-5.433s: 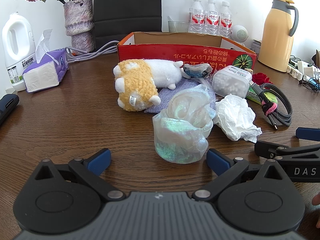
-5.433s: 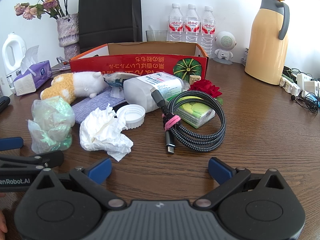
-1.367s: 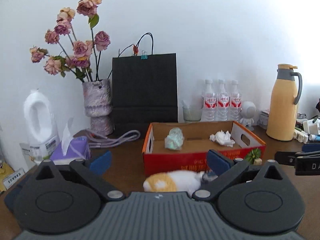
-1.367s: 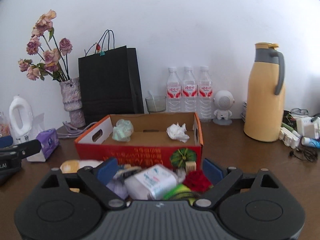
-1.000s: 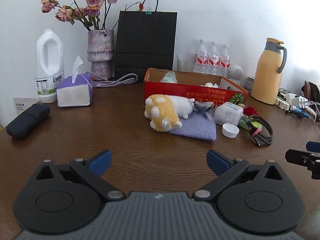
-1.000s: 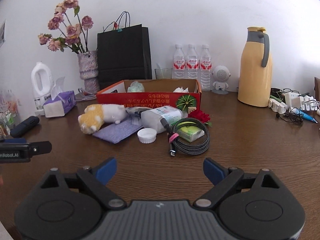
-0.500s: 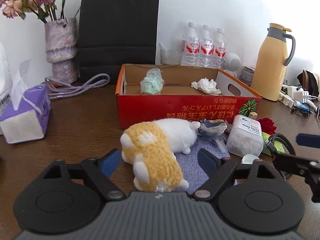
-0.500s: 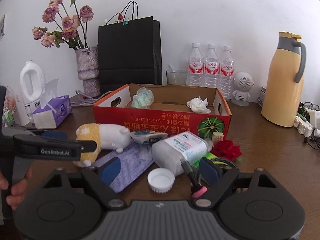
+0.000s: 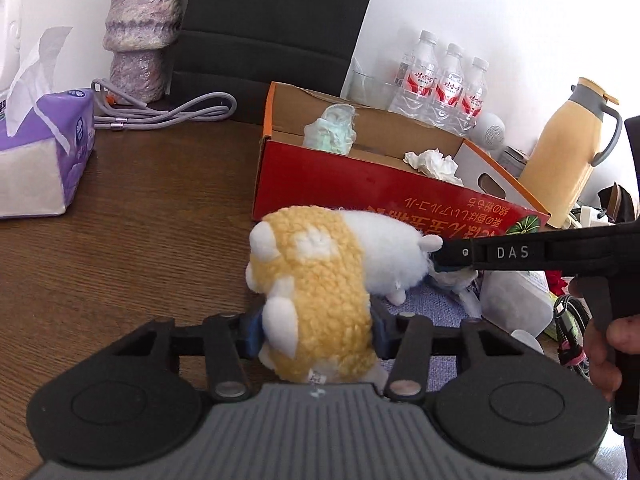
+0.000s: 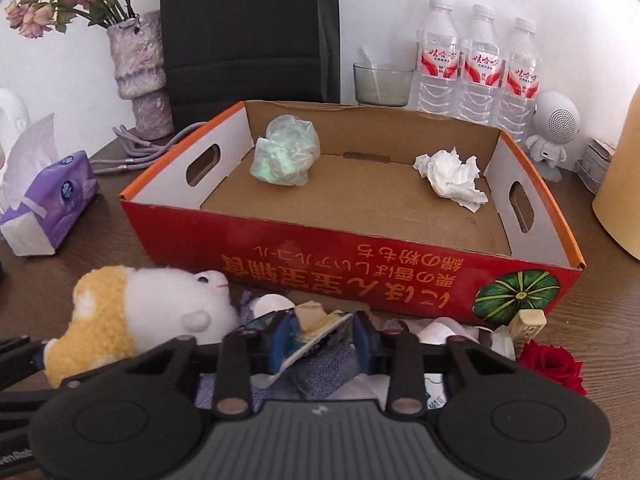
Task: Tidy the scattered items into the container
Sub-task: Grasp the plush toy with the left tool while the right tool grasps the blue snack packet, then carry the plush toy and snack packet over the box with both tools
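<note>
The red cardboard box [image 10: 352, 252] stands at the back of the table and holds a crumpled green plastic bag [image 10: 286, 152] and a white tissue wad [image 10: 450, 178]. My left gripper [image 9: 316, 330] is shut on the yellow-and-white plush toy [image 9: 320, 280], which lies in front of the box [image 9: 384, 196]. My right gripper [image 10: 320, 338] is shut on a crumpled snack wrapper [image 10: 312, 330] just right of the plush toy [image 10: 140, 312]. A purple cloth [image 9: 432, 308] lies under them.
A white jar [image 9: 516, 300], a red rose [image 10: 554, 364], a black cable [image 9: 568, 320] and a small wooden block [image 10: 528, 322] lie to the right. A tissue pack [image 9: 44, 160], vase [image 9: 140, 28], black bag, water bottles [image 10: 476, 68] and yellow thermos [image 9: 568, 160] ring the box.
Both grippers have moved forward and down to the items in front of the box. The left has closed on the plush toy and the right on the wrapper.
</note>
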The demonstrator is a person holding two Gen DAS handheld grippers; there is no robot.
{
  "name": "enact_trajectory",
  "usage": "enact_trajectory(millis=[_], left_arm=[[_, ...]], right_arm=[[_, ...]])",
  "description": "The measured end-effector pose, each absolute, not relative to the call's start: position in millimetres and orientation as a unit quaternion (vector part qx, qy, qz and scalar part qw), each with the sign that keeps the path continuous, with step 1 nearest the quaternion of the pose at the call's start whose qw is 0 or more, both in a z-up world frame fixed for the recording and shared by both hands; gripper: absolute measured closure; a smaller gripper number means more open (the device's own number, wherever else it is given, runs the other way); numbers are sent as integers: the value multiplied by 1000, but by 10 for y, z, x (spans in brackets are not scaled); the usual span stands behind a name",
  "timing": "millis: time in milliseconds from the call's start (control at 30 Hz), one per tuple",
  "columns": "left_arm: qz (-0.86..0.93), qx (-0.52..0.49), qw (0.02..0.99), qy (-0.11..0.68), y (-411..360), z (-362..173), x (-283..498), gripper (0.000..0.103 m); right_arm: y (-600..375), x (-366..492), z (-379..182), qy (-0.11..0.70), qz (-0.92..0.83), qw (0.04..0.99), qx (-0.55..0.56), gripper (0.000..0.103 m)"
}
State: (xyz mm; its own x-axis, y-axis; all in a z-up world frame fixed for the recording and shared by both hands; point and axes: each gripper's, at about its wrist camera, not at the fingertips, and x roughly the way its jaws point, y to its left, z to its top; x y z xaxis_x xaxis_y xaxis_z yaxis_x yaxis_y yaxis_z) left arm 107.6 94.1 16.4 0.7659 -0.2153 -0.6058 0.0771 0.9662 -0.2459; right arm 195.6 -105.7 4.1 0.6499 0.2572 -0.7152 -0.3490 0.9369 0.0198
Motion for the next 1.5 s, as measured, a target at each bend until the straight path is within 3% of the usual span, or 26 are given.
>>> enact_trajectory(millis=[100, 200, 467, 767, 967, 1233, 1500], left_arm=[[-74, -106, 939, 318, 972, 226, 1033, 54], [-60, -106, 946, 301, 993, 288, 986, 54], [-44, -116, 957, 264, 961, 513, 562, 55], [-71, -117, 960, 244, 615, 751, -292, 55], [-78, -95, 963, 241, 396, 817, -427, 55], [-103, -91, 969, 207, 298, 1311, 90, 55], [-103, -50, 968, 222, 242, 1618, 1762, 55]], right_arm=[[-1124, 1890, 59, 379, 174, 908, -38, 96], [-1223, 1700, 214, 349, 174, 920, -21, 97], [-1740, 876, 756, 260, 158, 953, 5, 97], [-2256, 238, 870, 239, 146, 959, 33, 97], [-2445, 81, 851, 233, 155, 959, 46, 97], [-2515, 306, 1140, 200, 175, 963, 36, 97], [-2235, 1582, 1593, 175, 202, 964, 12, 97]])
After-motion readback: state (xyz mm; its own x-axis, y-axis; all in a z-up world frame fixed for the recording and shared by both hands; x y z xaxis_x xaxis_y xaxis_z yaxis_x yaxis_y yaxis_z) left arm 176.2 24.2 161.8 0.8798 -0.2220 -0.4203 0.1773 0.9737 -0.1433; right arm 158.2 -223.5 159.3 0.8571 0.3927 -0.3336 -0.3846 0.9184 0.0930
